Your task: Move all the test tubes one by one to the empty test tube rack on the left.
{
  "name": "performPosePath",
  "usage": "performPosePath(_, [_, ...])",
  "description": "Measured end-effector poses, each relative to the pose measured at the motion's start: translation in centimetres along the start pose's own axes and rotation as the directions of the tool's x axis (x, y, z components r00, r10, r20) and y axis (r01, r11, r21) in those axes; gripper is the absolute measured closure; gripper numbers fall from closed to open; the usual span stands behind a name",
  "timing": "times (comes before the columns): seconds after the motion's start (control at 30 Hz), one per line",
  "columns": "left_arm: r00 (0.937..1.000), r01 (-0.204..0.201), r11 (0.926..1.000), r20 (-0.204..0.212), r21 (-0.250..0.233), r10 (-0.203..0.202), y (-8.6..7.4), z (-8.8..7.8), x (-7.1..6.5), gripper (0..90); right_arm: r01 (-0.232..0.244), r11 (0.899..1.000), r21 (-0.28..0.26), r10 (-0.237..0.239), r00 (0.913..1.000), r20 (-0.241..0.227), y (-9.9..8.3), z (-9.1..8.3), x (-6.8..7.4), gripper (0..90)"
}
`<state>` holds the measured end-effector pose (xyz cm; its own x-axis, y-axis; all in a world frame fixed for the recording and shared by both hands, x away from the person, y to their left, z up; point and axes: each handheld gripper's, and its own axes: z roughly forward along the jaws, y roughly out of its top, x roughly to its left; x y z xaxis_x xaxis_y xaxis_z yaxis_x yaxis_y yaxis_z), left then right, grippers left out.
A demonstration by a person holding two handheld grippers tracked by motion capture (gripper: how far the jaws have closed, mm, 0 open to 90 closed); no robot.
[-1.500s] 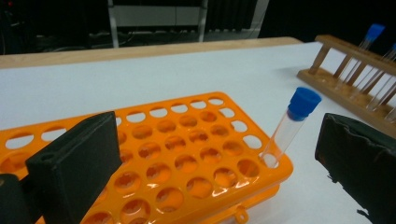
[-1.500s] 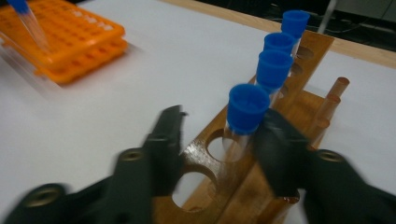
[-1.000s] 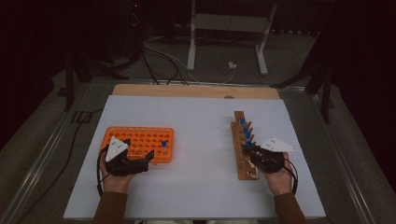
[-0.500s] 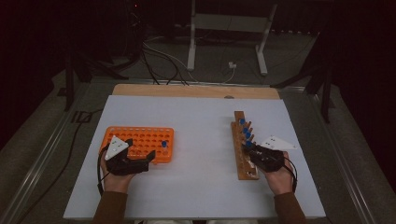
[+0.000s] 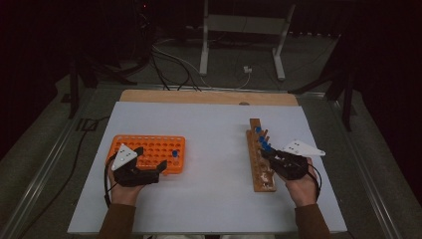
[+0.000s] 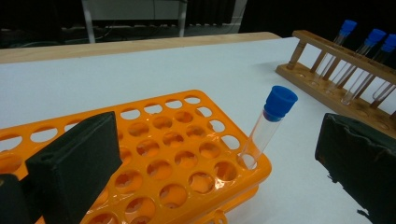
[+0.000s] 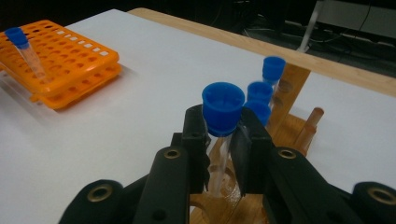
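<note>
tube [image 7: 223, 140] bottom hidden behind right gripper [image 7: 219, 140] jaws; wood rack [image 6: 336, 70] cut off at right edge, left gripper view.

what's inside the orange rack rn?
One blue-capped tube stands tilted in a corner hole of the orange rack; the other visible holes are empty. The left gripper covers the rack's near corner in the high view.

Clear blue-capped test tube [image 7: 222, 122] upright in wooden rack [image 7: 280, 135], pinched between jaws below cap.
</note>
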<state>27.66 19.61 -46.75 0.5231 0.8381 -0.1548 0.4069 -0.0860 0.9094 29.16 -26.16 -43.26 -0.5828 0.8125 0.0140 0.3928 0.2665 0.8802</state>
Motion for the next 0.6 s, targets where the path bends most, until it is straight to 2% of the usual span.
performPosePath(0.33, [0.9989, -0.035, 0.9994, 0.032, 0.002, 0.035, 0.6, 0.0, -0.8, 1.0, 0.012, 1.0, -0.013, -0.013, 0.9999, -0.01, 1.6, -1.2, -0.1, 77.3])
performPosePath(0.6, [0.9974, -0.033, 0.9984, 0.062, -0.045, 0.036, 1.7, -0.3, -1.3, 1.0, 0.04, 0.999, -0.023, -0.04, 0.9992, -0.008, 3.5, -1.8, 0.1, 77.3])
